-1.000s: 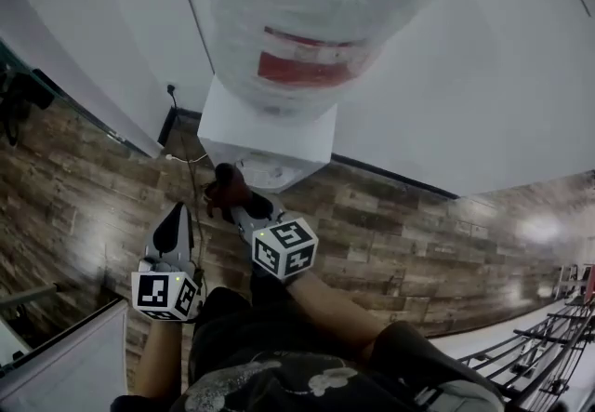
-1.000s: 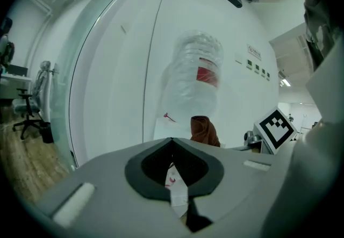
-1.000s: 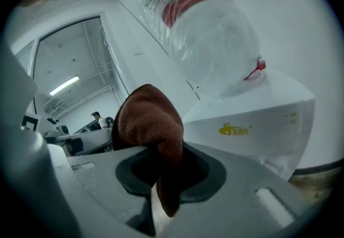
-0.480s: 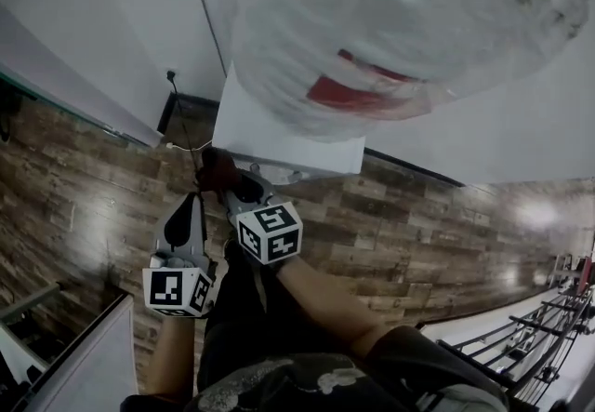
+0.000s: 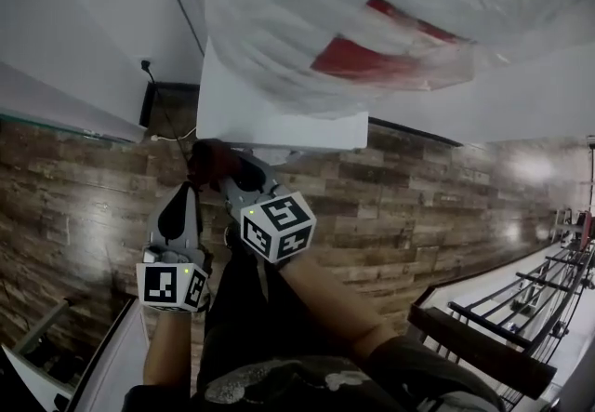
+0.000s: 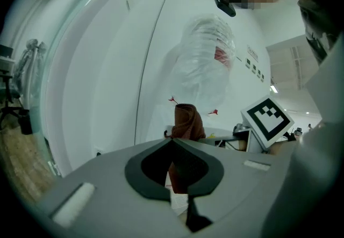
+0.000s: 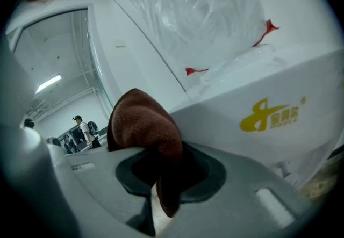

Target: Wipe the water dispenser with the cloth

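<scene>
The right gripper (image 5: 223, 179) is clamped on a brown cloth (image 7: 142, 124), close under the front edge of the white water dispenser (image 5: 279, 117) at twelve o'clock. The left gripper (image 6: 173, 141), at eight o'clock from it, has its jaws together on nothing. The cloth looks pinched by one fold, so a hard wipe could pull it free.
</scene>
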`<state>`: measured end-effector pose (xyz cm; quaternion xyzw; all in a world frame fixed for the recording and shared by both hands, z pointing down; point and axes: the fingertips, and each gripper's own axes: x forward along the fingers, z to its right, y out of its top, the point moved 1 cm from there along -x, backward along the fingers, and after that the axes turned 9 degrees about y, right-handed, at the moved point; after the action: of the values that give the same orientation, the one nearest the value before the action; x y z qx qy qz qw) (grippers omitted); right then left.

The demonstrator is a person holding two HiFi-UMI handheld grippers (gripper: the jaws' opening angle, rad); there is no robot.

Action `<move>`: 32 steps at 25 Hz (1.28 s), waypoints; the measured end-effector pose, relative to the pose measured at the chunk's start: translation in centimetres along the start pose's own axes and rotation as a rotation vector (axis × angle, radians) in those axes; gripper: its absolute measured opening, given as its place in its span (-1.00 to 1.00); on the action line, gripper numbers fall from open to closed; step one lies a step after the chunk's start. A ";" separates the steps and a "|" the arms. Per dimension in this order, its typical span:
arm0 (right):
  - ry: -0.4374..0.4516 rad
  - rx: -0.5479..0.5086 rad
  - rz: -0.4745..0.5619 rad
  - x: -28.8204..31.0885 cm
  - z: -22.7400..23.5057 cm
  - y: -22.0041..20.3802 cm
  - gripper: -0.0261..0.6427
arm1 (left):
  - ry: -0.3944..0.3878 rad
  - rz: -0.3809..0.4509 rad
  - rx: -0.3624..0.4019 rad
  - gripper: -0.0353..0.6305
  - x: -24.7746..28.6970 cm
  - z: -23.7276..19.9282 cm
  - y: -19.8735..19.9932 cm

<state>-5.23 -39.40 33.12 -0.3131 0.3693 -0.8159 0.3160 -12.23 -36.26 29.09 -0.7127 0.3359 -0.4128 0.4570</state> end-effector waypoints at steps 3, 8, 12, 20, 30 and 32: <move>-0.032 0.034 0.063 -1.7 0.5 0.6 -0.74 | -0.038 -0.016 0.008 -0.84 0.7 0.8 -0.1; -0.129 0.084 0.150 -5.5 2.8 1.3 -0.74 | -0.086 -0.025 0.034 -0.84 1.8 2.0 -0.8; -0.197 0.113 0.199 -9.0 5.2 2.0 -0.74 | -0.105 -0.029 0.036 -0.84 2.4 3.5 -1.1; -0.331 0.156 0.280 -16.7 10.9 3.0 -0.74 | -0.139 -0.022 0.024 -0.84 3.3 8.2 -1.8; -0.412 0.168 0.268 -21.9 16.4 2.7 -0.74 | -0.170 -0.020 0.029 -0.84 3.8 14.6 -2.7; -0.384 0.156 0.273 -22.4 16.1 3.1 -0.74 | -0.146 -0.009 0.032 -0.84 3.5 14.9 -2.5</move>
<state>21.13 -30.79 32.98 -0.3844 0.2774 -0.7171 0.5109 2.85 -32.81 28.85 -0.7352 0.2918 -0.3668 0.4896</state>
